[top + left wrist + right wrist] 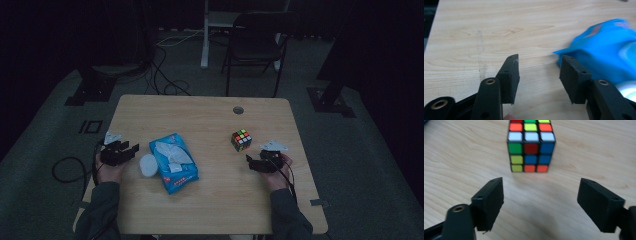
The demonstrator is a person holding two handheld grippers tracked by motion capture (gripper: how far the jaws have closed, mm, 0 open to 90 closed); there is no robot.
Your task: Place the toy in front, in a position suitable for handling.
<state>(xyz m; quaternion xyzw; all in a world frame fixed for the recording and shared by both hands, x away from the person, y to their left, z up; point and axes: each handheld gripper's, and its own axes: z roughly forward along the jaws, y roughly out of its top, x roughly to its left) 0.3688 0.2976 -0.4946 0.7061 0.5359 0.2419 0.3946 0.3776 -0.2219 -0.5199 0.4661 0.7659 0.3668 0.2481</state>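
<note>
A scrambled colour cube (pixel 241 140) stands on the right half of the wooden table (pixel 200 115). My right gripper (pixel 251 161) sits just in front of it, jaws open and empty; in the right gripper view (pixel 540 200) the cube (pixel 531 147) lies a short way beyond the fingertips. A blue wipes pack (pixel 173 162) lies left of centre with a white round object (pixel 148 165) against its left side. My left gripper (pixel 131 150) hovers beside them, open with nothing between the jaws (pixel 539 75); the blue pack (pixel 604 55) lies just past its right-hand jaw.
A round cable hole (pixel 238 110) is set in the table near the far edge. Behind the table stand a dark chair (pixel 257 40) and a white post (pixel 205 35), with cables (pixel 165 75) on the floor. A cable loop (pixel 67 170) hangs off the table's left side.
</note>
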